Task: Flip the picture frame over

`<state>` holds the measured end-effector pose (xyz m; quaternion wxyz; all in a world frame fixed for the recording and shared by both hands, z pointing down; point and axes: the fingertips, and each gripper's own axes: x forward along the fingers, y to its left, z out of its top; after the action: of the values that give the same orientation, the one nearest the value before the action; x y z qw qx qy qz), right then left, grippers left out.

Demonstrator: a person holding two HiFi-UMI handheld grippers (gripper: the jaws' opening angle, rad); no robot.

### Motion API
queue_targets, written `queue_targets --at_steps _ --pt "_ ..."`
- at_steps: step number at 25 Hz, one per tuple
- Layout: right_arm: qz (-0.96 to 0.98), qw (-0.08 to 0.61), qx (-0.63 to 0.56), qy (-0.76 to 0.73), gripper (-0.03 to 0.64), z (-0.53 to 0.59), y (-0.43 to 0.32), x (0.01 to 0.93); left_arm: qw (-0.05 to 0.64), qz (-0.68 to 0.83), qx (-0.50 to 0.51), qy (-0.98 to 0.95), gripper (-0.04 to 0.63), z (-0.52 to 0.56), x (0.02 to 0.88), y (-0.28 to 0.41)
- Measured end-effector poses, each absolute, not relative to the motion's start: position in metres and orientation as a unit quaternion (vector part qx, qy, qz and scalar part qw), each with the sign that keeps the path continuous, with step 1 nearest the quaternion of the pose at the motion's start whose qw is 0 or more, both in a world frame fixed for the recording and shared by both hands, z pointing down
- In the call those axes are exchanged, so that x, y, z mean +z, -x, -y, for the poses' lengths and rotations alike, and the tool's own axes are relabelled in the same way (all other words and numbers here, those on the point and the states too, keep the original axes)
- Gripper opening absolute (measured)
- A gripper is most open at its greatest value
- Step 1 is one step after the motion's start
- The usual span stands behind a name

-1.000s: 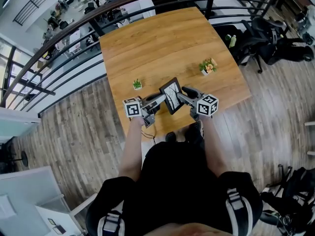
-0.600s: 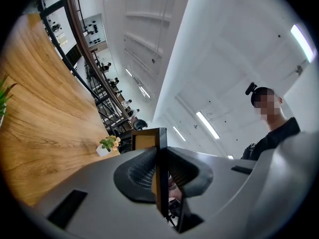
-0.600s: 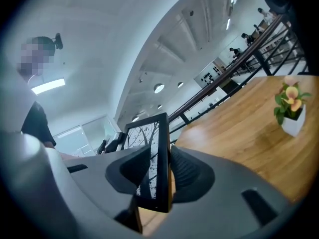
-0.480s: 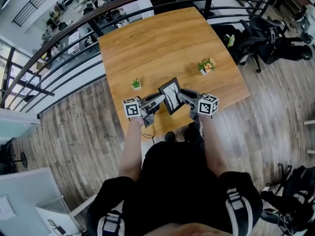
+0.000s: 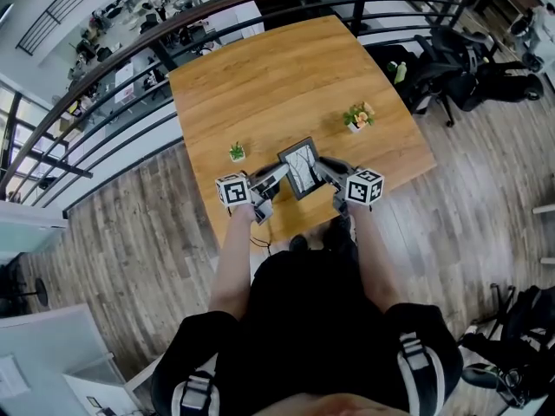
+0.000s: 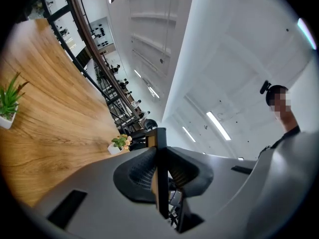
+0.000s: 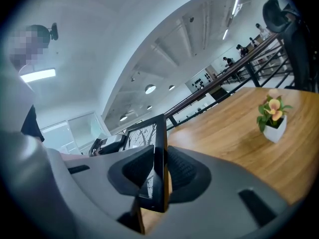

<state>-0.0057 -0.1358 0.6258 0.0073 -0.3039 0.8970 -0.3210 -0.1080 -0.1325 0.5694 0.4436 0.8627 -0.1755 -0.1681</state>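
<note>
Picture frame [image 5: 300, 165]: it is held over the near edge of the table, with its glazed face and branch print turned up toward the head camera. Whether its lower edge touches the wood cannot be told.
Left claw [image 6: 160, 169]: it is clamped narrow on the frame's 9 o'clock edge, and the pads are pressed on both faces.
Right claw [image 7: 160, 169]: it has just been closing and is now pinched on the frame's 3 o'clock edge, with the frame seen edge-on between the pads.
Reason for the hold: opposite side edges are taken, probably so that the frame can be turned between the two grips without the glass being touched. The turn itself appears not yet made, since the print is still seen from above.
Table [image 5: 286, 76]: bare wood is left at 12 o'clock of the frame, which is judged room enough for it to be laid down on its face.
Green plant [image 5: 238, 152]: it is set near the frame at about 10 o'clock, apart from it.
Flowering plant [image 5: 359, 116]: it is placed at about 2 o'clock, farther off and likely outside the turning path.
Railing [image 5: 173, 33]: it is seen beyond the table's far edge.
</note>
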Motion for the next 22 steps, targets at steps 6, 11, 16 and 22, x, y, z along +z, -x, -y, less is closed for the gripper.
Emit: queue_targets --at_steps 6,11,16,22 --pt "-0.878 -0.021 -0.316 0.359 0.092 0.144 0.004 0.637 0.467 0.255 -0.138 -0.835 0.075 0.151 0.595 0.116" --pt "-0.865 -0.036 -0.313 0.390 0.092 0.137 -0.002 0.646 0.464 0.268 -0.142 -0.832 0.077 0.153 0.601 0.108" --pt "-0.857 -0.056 -0.322 0.399 0.091 0.141 -0.002 0.662 0.454 0.302 -0.115 -0.830 0.077 0.158 0.618 0.109" --pt "-0.857 -0.075 -0.321 0.395 0.089 0.155 0.003 0.675 0.441 0.342 -0.098 -0.824 0.078 0.176 0.635 0.116"
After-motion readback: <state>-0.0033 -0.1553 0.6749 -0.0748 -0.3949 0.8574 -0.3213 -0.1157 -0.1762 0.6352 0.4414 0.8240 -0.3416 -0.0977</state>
